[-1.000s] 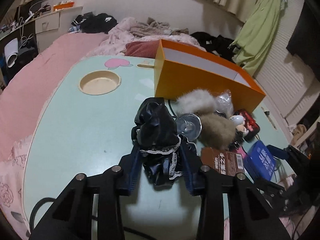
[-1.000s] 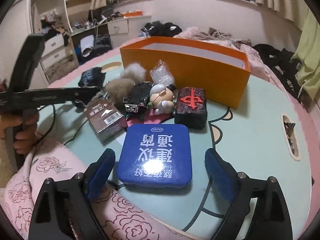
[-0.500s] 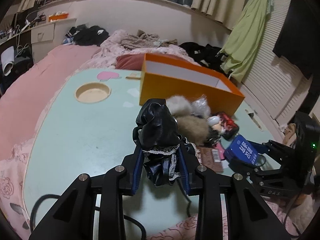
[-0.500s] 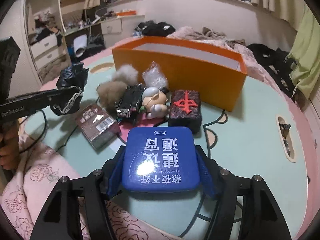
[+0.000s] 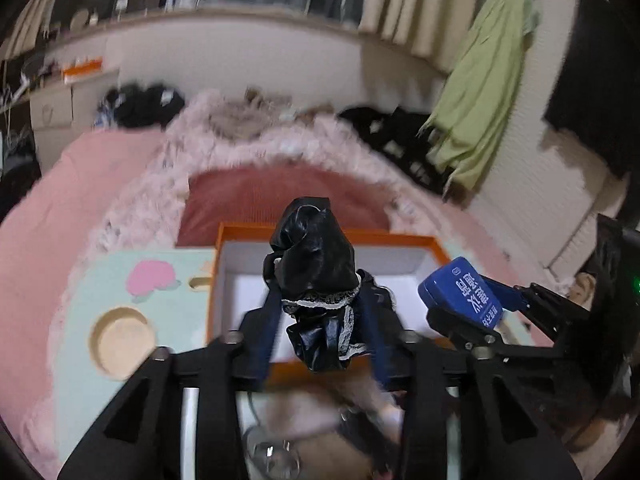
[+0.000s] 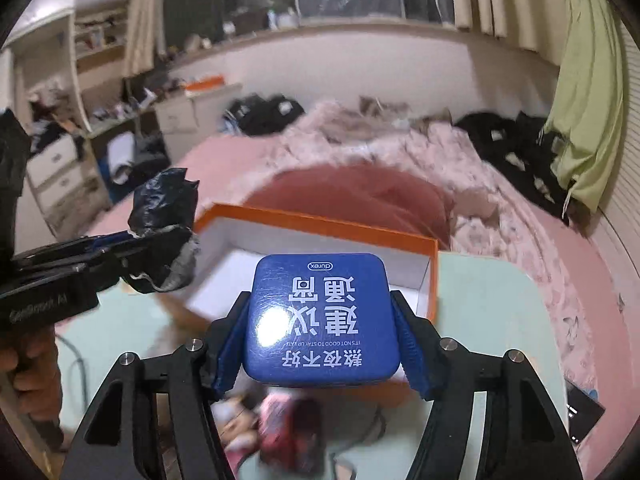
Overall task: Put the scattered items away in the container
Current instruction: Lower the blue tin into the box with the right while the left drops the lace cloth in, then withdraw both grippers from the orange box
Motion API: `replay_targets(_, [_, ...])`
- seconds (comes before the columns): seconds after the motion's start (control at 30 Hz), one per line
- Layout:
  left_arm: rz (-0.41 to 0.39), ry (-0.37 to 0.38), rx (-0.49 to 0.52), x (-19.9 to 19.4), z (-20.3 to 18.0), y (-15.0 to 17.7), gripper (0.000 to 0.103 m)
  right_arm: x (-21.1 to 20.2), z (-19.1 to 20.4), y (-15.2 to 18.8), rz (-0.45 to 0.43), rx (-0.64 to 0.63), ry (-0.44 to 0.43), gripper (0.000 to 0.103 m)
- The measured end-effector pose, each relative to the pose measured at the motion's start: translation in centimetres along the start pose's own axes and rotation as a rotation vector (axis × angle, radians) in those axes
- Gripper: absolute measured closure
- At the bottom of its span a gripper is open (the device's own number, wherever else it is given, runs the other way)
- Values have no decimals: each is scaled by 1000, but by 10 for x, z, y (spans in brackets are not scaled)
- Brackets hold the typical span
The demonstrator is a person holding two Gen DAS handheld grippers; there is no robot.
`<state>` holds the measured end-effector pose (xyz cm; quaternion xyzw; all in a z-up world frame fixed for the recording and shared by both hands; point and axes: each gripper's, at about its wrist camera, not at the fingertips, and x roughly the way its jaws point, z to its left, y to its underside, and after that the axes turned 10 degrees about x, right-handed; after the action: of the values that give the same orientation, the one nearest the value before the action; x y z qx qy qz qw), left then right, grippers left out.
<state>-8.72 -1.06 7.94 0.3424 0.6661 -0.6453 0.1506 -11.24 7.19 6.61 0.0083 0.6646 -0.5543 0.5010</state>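
Up off the light green table (image 5: 80, 280) now, and out over the orange box (image 5: 400, 238). Only a moment ago, down low by the pile of little things, well in front of the box. Now right above its white inside.

In the left gripper (image 5: 320, 320): a shiny black cloth with a lace edge (image 5: 312, 256). Jaws opening wide now, after a tight squeeze a moment ago. Cloth still between the blue fingers (image 5: 266, 332), but no longer pinched, by the look of it. Hangs over the left half of the box, so probably about to drop in.

In the right gripper (image 6: 320, 304): a flat blue tin (image 6: 320, 312) with white writing on top. Jaws starting to open here too. Pads (image 6: 230, 344) still against both sides of the tin, so still held for now. Sits over the near right part of the box.

Good news for the tidy-up: two things nearly in, with nothing in the way below them. Box looks empty inside so far. More left on the table after this: some small toys (image 6: 288, 420) down in front, too blurry to name.
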Motion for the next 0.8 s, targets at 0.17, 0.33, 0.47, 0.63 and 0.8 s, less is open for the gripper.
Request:
replay_targets(0.17, [44,-78,-2,25,0,12,40,8,-5,6,-18,12,13,24])
replay_targets(0.33, [49,-38,9,22,-5,13,38,4,-7,8,-21,11,9,24])
replay_targets(0.47, [-25,-32,17,-8,-6,9,38,-29,-12,15,-69,46,-21,18])
replay_targets(0.63, [3,-51,124,-50,-23,39,32,-62,-13,54,-39,25,8,11])
replay_targets(0.8, [113,4,149,-66,-37,106,32,-61,-15,103,80,40,16,11])
